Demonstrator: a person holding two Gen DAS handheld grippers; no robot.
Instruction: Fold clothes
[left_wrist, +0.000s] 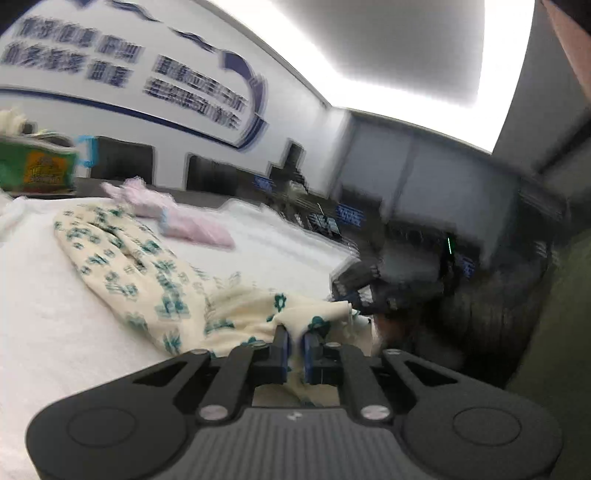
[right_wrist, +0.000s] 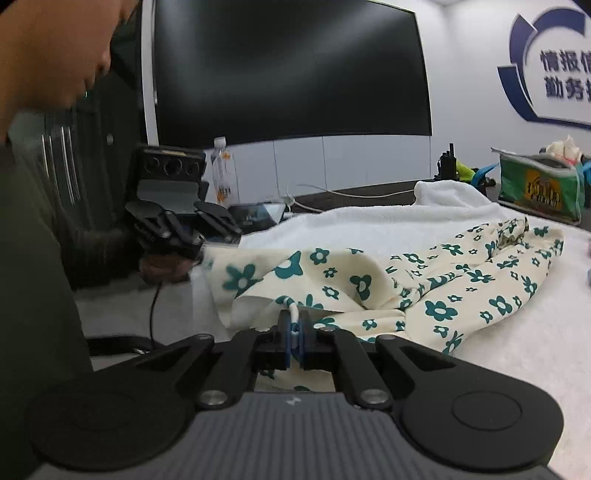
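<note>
The left wrist view is blurring strongly, so the wall lettering and the dark things to the right of the jaws are hard to make out. The white towel (right_wrist: 369, 221) is covering the surface, and its far edge is bunching up. On it the floral garment (right_wrist: 461, 280) is lying, stretching its long axis away from the jaws toward the far right in the right wrist view. Beyond it a pink cloth (left_wrist: 192, 221), a green bag (right_wrist: 539, 188) and a water bottle (right_wrist: 223, 173) are standing in the background. The left gripper (left_wrist: 295, 334) is pinching a cream edge of the garment with closed jaws. The right gripper (right_wrist: 294, 325) is also clamping the near edge, with a white loop showing between the jaws.
</note>
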